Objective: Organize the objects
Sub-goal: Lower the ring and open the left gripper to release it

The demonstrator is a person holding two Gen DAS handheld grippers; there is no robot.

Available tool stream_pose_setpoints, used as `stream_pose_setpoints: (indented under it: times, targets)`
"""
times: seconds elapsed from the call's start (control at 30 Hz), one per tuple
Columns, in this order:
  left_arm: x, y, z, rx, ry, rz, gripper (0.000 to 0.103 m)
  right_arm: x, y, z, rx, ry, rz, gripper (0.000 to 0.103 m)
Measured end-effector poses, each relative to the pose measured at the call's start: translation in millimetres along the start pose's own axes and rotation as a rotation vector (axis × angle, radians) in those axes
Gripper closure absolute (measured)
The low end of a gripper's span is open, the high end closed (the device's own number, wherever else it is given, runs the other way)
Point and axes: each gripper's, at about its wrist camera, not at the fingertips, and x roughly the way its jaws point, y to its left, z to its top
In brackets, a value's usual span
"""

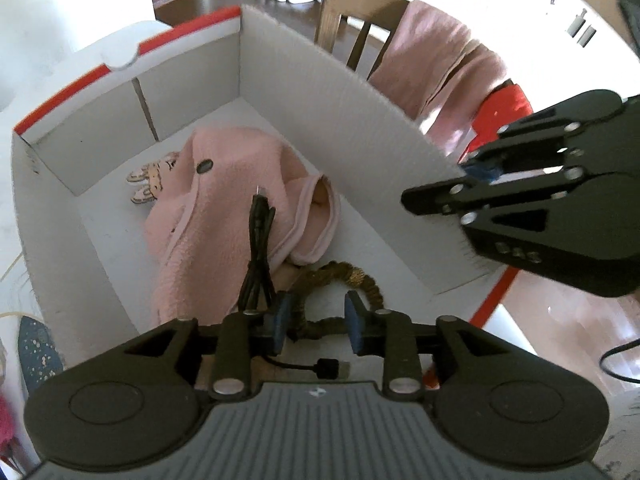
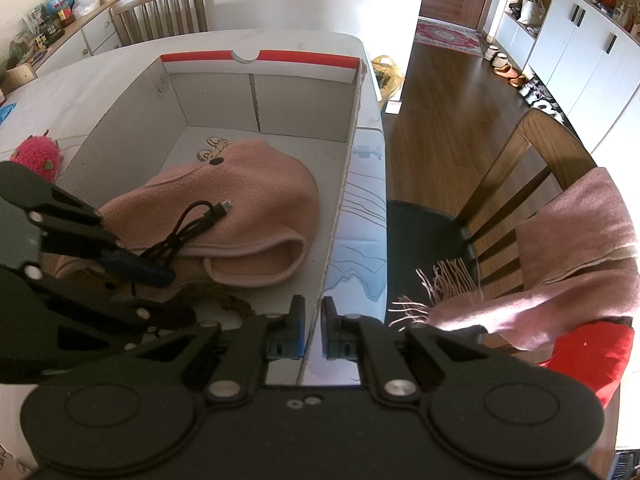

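Observation:
A white cardboard box [image 1: 340, 120] with a red rim stands on the table. Inside lies a pink fleece hat [image 1: 224, 200] with a black USB cable [image 1: 258, 240] draped over it and a brown braided ring [image 1: 360, 276] beside it. My left gripper [image 1: 318, 320] hangs over the box's near end, open, its pads apart with nothing pressed between them; the cable runs just left of the left pad. In the right wrist view, my right gripper [image 2: 314, 332] is shut on the top edge of the box's [image 2: 348, 152] right wall. The hat [image 2: 256, 192], cable [image 2: 192, 224] and left gripper [image 2: 160, 292] also show there.
A pink fringed scarf [image 2: 580, 248] hangs over a wooden chair [image 2: 520, 168] right of the table, above a red cushion [image 2: 588, 356]. A pink plush toy [image 2: 38, 156] lies on the white table [image 2: 100, 80] left of the box. Wood floor lies beyond.

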Motion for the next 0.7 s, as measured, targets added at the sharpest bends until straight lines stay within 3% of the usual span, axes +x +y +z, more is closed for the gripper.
stream_pose_setpoints:
  times: [0.4,0.7]
  targets:
    - [-48,0,-10,-0.042,-0.111,-0.014,0.074,0,0,-1,-0.005,0.003,-0.005,0.096]
    - [-76,6,-24,-0.081,-0.177,0.030,0.073,0,2,-1,-0.014,0.007,-0.013,0.097]
